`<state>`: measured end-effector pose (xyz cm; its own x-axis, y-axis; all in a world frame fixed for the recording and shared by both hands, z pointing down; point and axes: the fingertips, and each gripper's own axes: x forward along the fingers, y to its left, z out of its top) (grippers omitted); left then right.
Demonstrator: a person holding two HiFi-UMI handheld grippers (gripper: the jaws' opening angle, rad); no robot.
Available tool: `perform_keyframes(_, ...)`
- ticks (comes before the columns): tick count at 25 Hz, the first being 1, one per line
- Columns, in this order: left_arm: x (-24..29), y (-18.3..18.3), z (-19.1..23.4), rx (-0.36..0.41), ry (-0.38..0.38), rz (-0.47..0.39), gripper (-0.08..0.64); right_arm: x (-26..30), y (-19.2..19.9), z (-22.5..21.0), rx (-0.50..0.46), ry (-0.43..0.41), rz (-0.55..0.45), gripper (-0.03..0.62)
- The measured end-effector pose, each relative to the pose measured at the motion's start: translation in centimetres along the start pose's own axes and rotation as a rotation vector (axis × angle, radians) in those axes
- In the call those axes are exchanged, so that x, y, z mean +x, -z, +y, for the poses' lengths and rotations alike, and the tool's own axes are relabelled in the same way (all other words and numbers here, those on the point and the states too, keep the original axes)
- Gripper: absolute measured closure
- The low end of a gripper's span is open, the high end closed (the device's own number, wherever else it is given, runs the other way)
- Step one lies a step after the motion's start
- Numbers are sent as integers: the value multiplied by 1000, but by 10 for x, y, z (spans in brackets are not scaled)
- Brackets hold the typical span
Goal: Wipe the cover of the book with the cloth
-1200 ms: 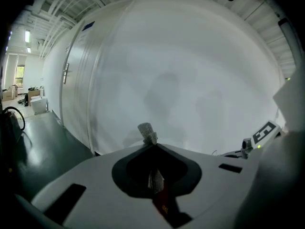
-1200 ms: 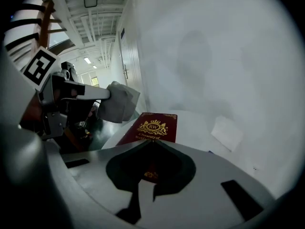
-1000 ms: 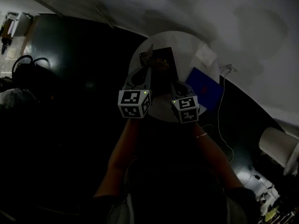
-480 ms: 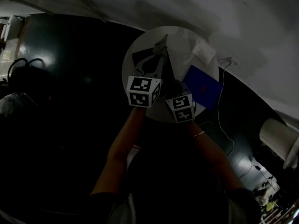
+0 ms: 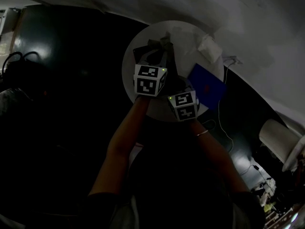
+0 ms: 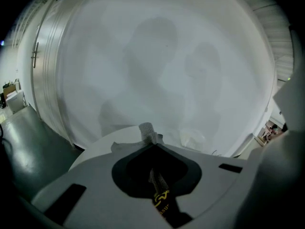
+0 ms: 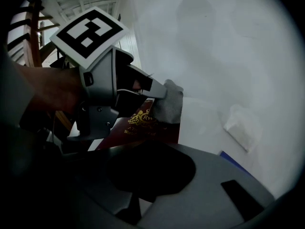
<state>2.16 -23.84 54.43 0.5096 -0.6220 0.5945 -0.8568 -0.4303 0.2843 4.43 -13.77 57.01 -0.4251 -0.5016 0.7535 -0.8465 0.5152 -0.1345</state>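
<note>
Book (image 7: 143, 123) clamped at near edge by right gripper (image 7: 152, 149), left gripper (image 6: 152, 149) pinching cloth (image 6: 148, 132) against cover

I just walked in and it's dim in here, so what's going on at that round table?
A person works two grippers over a round white table. The left gripper has its tongs shut on a grey cloth and holds it against the cover of a dark red book. The right gripper seems to clamp the book's near edge, steadying it. The wiping looks under way.
</note>
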Motion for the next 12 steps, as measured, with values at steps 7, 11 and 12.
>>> perform_keyframes(7, -11, 19, 33, -6, -81, 38, 537, 6, 8, 4, -27, 8, 41, 563)
perform_keyframes(11, -27, 26, 53, -28, -124, 33, 537, 6, 10, 5, -35, 15, 44, 563)
perform_keyframes(12, -31, 29, 59, -32, -138, 34, 537, 6, 9, 6, -37, 14, 44, 563)
